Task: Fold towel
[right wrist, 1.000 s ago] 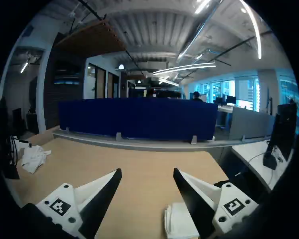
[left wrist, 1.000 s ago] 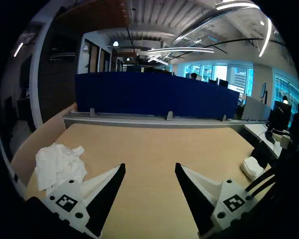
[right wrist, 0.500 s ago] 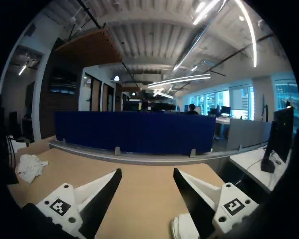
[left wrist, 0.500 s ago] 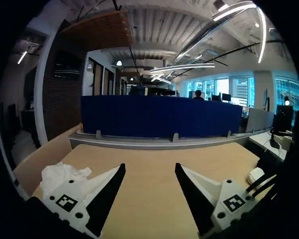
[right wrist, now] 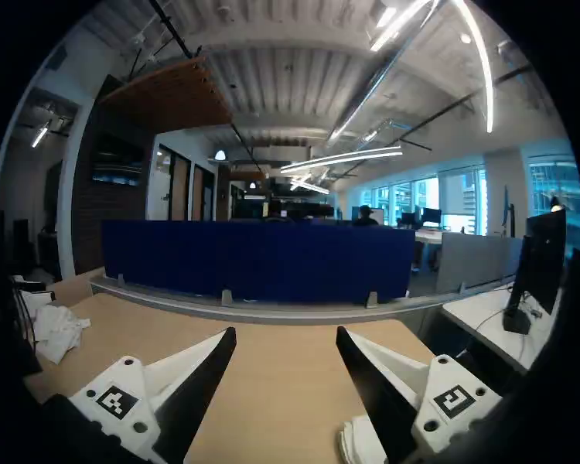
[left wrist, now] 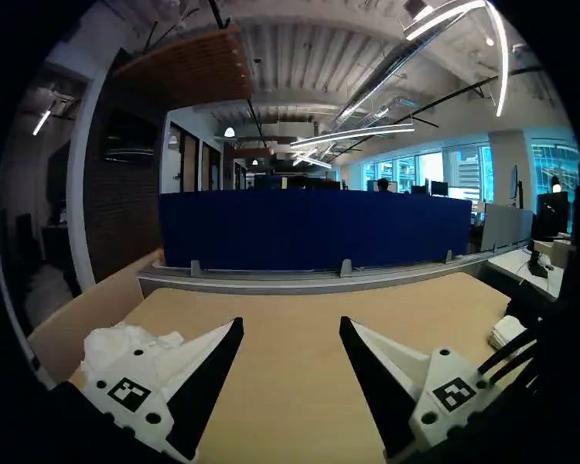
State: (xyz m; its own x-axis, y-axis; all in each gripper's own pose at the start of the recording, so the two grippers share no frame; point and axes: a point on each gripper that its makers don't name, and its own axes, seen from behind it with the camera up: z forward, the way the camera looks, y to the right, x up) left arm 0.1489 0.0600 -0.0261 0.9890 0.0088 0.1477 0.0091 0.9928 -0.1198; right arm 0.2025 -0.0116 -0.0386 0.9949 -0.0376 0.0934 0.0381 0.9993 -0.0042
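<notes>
White fingers of the left gripper (left wrist: 290, 321) and right gripper (right wrist: 284, 331) stand wide apart, holding nothing. On the table (left wrist: 305, 301), the towel (left wrist: 127, 340) lies crumpled at eight o'clock and a folded stack (left wrist: 508, 331) at four. Folding this one looks not yet begun.

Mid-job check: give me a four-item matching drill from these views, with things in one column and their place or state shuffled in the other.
Things
1. crumpled towel
2. folded towel stack
3. blue divider
4. left gripper

Place or state
A. stands behind the table's far edge
B. open, holding nothing
C. bunched up on the table's left side
D. on the table's right side, by the right gripper

Pairs: 1-C, 2-D, 3-A, 4-B.
</notes>
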